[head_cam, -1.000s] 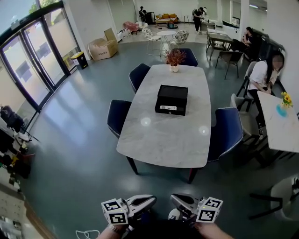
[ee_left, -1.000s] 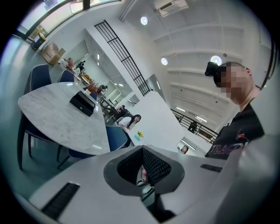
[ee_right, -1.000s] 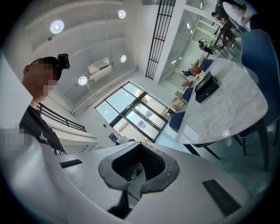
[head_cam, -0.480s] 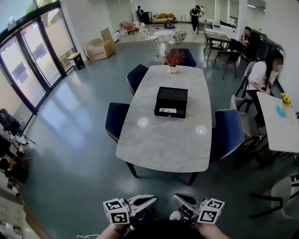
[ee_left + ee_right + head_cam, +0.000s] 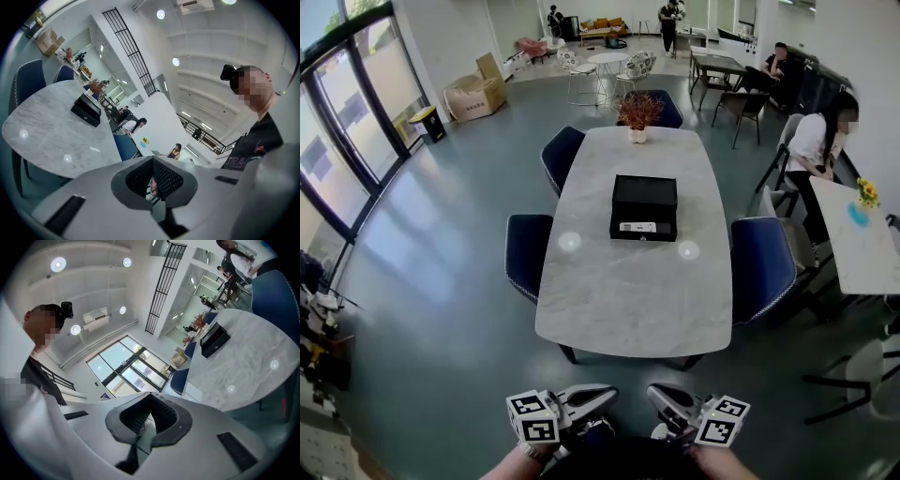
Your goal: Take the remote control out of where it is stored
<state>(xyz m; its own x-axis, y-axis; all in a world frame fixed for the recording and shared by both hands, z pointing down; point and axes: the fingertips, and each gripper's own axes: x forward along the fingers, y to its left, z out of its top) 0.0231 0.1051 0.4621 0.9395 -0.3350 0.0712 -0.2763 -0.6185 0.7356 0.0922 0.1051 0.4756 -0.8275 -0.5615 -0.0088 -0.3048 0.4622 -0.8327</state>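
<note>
Closer now to the marble table (image 5: 628,291), we hold both grippers low and clamped shut.
Since a second ago we have stepped toward it, and it sits more squarely ahead; the left gripper (image 5: 605,397) and right gripper (image 5: 659,397) hang at the view's bottom edge, well short of the table, each with jaws pressed together on nothing. A black box (image 5: 644,206) lies at the table's middle, a pale strip on its near face; we cannot make out the remote control itself.
</note>
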